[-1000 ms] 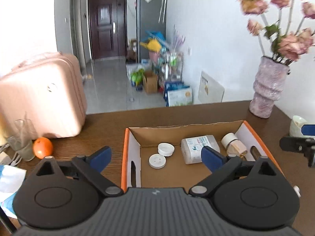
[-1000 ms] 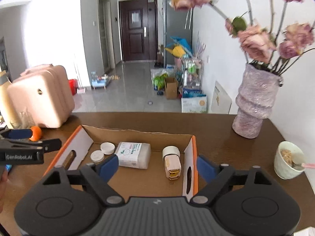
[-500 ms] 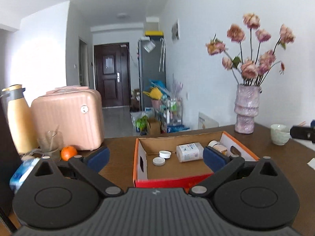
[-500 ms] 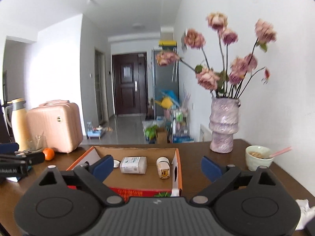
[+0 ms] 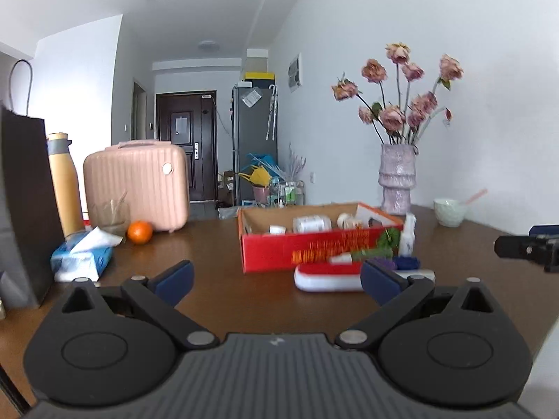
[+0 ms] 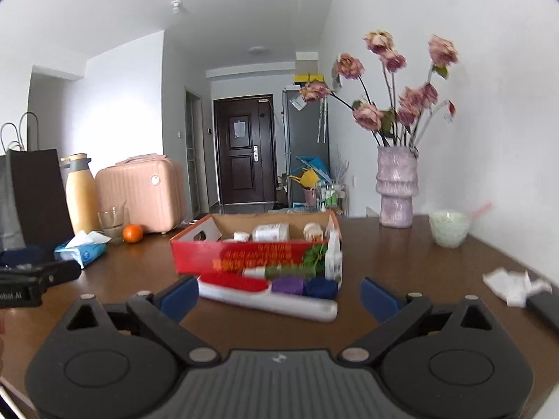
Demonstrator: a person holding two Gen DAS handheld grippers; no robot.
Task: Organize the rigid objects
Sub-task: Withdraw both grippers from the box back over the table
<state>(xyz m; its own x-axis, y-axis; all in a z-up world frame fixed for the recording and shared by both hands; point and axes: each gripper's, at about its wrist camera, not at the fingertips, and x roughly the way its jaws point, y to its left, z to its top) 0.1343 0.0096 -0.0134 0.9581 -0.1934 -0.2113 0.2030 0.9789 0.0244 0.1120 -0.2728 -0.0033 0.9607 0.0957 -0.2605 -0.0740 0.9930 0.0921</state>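
Your left gripper (image 5: 276,277) and right gripper (image 6: 279,295) both hang spread wide, empty, low over the brown wooden table (image 6: 401,272). Just ahead: one red-and-white flat case (image 6: 265,295), two thread spools, purple (image 6: 288,285) and blue (image 6: 320,288). Behind them, touching: one red open cardboard box (image 6: 251,256) holding jars. Beyond: one lilac vase (image 6: 396,188), hallway door (image 6: 242,164).

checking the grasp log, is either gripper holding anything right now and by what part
Nothing is held. The left gripper and right gripper are both open, fingers spread and bare, back from the red box.
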